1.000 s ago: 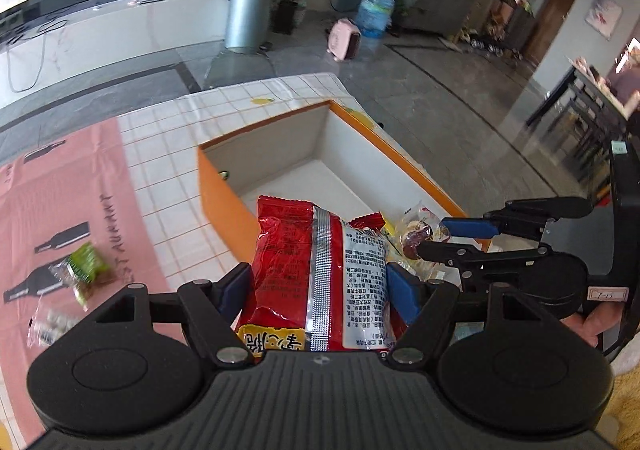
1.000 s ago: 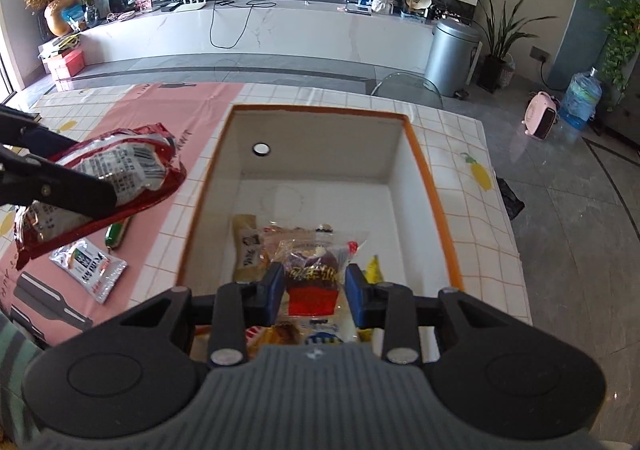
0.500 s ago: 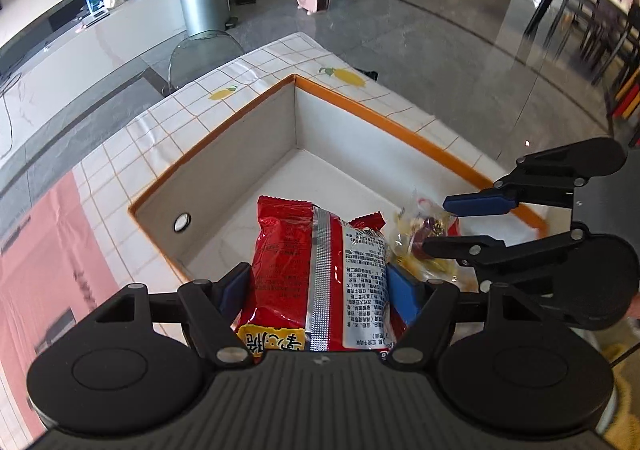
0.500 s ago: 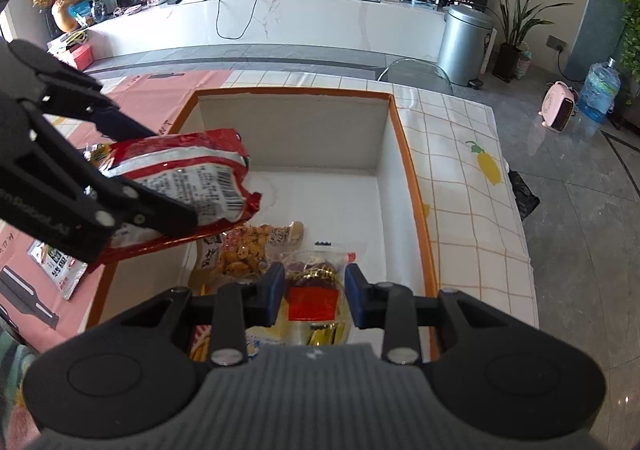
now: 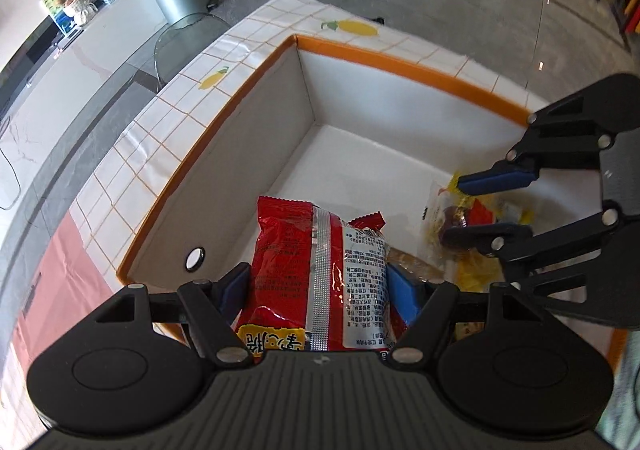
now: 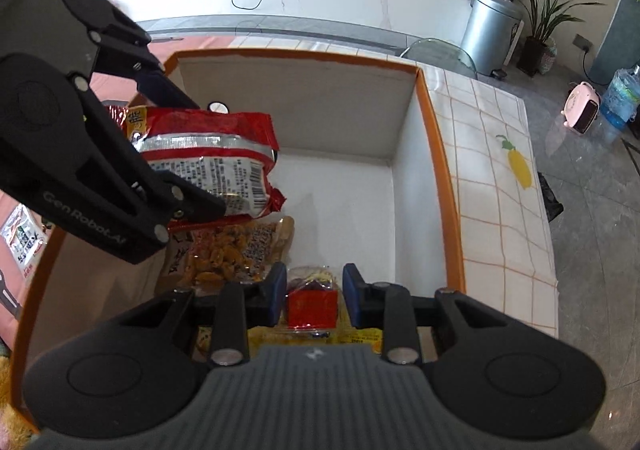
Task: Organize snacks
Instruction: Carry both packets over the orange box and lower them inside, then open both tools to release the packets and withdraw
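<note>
I am holding the red snack bag (image 5: 320, 270) clamped in my left tool (image 5: 320, 290) over the orange-rimmed box (image 6: 436, 154); my right tool (image 6: 314, 296), fingers apart, is straddling a small clear packet (image 6: 312, 300) among snacks already inside. One packet (image 6: 26, 238) is still lying on the tabletop (image 6: 500, 186).

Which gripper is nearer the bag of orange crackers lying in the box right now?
Left. The left gripper, shut on the red snack bag, hangs directly over the cracker bag. The right gripper sits beside it, around a small clear packet.
</note>
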A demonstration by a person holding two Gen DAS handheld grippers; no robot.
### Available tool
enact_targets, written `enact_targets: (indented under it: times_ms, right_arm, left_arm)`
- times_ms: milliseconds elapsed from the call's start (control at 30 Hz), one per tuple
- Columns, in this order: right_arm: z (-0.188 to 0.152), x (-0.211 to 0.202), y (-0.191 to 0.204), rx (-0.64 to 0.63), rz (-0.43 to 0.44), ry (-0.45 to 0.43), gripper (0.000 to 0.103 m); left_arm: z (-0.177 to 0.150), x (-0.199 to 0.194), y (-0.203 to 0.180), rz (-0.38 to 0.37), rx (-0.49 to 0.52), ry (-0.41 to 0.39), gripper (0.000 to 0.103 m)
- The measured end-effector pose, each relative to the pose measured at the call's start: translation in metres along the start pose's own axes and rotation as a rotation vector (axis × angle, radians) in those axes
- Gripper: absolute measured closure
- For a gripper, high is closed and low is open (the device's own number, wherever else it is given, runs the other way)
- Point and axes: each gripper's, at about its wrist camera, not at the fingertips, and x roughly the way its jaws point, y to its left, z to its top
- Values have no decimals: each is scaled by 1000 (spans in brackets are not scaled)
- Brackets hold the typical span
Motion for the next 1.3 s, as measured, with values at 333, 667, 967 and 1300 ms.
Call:
enact_targets:
  times_ms: [333,667,967,1300]
  right_arm:
    - [1,13,1,3,37,41,74]
    - [9,19,7,-7,30,78,62]
    - [16,2,16,11,8,63,52]
    - [13,-47,42,62,5,-8,52]
  left_arm:
    - [0,21,6,7,21,19,16]
    - [-3,14,11,17,-5,-16,15]
    - [-16,-28,10,39,-56,-83,15]
    - [-62,-100,12,68,-208,-184,15]
